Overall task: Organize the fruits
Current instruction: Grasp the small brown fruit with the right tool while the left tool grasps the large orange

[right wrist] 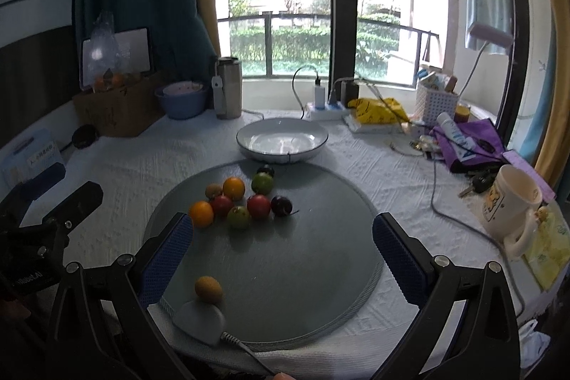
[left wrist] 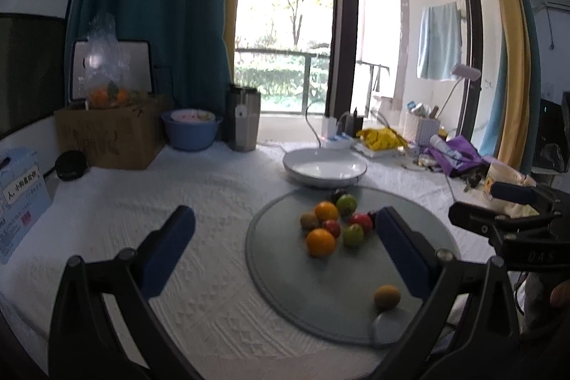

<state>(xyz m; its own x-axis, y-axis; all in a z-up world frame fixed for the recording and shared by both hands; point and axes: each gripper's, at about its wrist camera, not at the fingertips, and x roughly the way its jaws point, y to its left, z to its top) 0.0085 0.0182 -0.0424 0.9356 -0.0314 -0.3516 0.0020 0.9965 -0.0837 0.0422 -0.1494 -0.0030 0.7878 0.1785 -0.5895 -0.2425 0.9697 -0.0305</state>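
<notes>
A cluster of small fruits lies on a round grey mat (right wrist: pixel 302 255): two oranges (right wrist: pixel 234 187), red fruits (right wrist: pixel 259 206), green fruits (right wrist: pixel 262 183), a dark plum (right wrist: pixel 281 204) and a kiwi (right wrist: pixel 213 190). A lone yellow-brown fruit (right wrist: pixel 208 289) lies near the mat's front edge. An empty white bowl (right wrist: pixel 282 139) stands behind the mat. My right gripper (right wrist: pixel 283 244) is open and empty above the mat. My left gripper (left wrist: pixel 285 237) is open and empty, left of the fruits (left wrist: pixel 320 241). The bowl (left wrist: pixel 325 167) also shows in the left wrist view.
A white mug (right wrist: pixel 509 202), keys and purple clutter sit at the right. A cable crosses the cloth at the right. A steel flask (right wrist: pixel 228 88), blue basin (right wrist: pixel 181 100) and cardboard box (right wrist: pixel 117 111) stand at the back left. A grey pad with a cord (right wrist: pixel 199 321) lies at the mat's front.
</notes>
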